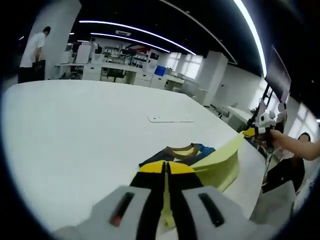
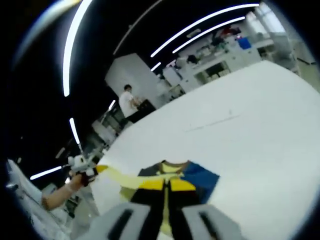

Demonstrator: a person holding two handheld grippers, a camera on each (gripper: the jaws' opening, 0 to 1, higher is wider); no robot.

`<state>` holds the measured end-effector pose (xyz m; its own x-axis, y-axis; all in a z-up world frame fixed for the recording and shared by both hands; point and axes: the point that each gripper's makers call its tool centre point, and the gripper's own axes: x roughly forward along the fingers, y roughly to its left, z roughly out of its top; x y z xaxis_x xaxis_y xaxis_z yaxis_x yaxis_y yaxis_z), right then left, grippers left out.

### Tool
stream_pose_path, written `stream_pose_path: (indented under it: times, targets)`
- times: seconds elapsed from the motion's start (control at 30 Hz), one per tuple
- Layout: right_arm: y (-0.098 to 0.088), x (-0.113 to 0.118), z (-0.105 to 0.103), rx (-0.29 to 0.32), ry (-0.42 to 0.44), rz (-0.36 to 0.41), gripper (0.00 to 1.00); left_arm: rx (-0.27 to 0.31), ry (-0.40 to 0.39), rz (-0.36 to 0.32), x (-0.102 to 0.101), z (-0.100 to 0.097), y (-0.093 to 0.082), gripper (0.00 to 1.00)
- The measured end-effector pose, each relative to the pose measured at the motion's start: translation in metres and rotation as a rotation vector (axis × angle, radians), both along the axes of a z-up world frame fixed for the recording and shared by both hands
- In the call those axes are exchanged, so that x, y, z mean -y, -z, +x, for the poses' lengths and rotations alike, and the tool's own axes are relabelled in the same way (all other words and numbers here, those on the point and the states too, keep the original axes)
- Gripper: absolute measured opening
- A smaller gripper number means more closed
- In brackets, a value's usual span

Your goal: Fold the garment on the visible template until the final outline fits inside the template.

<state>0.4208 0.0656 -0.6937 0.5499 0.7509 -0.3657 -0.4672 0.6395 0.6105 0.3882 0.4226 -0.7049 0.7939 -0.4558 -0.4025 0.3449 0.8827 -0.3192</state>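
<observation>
My left gripper is shut on the near edge of a yellow-green garment with blue and black panels and a brown collar. The cloth stretches right to my right gripper, which pinches its far corner in a person's hand. In the right gripper view, the right gripper is shut on the same garment, and a yellow strip runs left to the left gripper. The template is a thin flat sheet farther out on the white table, and it appears faintly as an outline.
The table edge runs just beside the garment. A person in a white shirt stands beyond the far side of the table. Desks and shelves line the back of the room.
</observation>
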Motion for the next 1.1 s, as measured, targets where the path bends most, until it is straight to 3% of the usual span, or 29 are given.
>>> stream_pose_path:
  times: [0.27,0.43,0.57,0.77,0.87,0.97,1.1]
  targets:
    - [-0.002,-0.001,0.021,0.001,-0.011,-0.012,0.00,-0.004,-0.017,0.012,-0.007,0.017,0.005,0.00]
    - [-0.001,-0.004,0.031,0.001,-0.023,-0.030,0.00,0.001,-0.035,0.019,0.000,0.020,0.007,0.00]
    - [0.006,-0.011,0.035,0.002,-0.037,-0.054,0.00,-0.026,-0.074,0.021,-0.009,0.033,0.024,0.00]
    - [0.020,-0.015,0.052,-0.021,-0.030,-0.050,0.00,-0.039,-0.083,0.034,-0.017,0.054,0.036,0.00]
    - [0.028,-0.014,0.062,-0.029,-0.017,-0.057,0.00,-0.047,-0.090,0.034,-0.016,0.051,0.038,0.00]
    - [0.032,-0.014,0.070,-0.033,0.005,-0.042,0.00,-0.051,-0.107,0.018,-0.021,0.065,0.043,0.00]
    - [0.042,-0.015,0.078,-0.042,0.011,-0.057,0.00,-0.051,-0.126,0.020,-0.023,0.068,0.050,0.00]
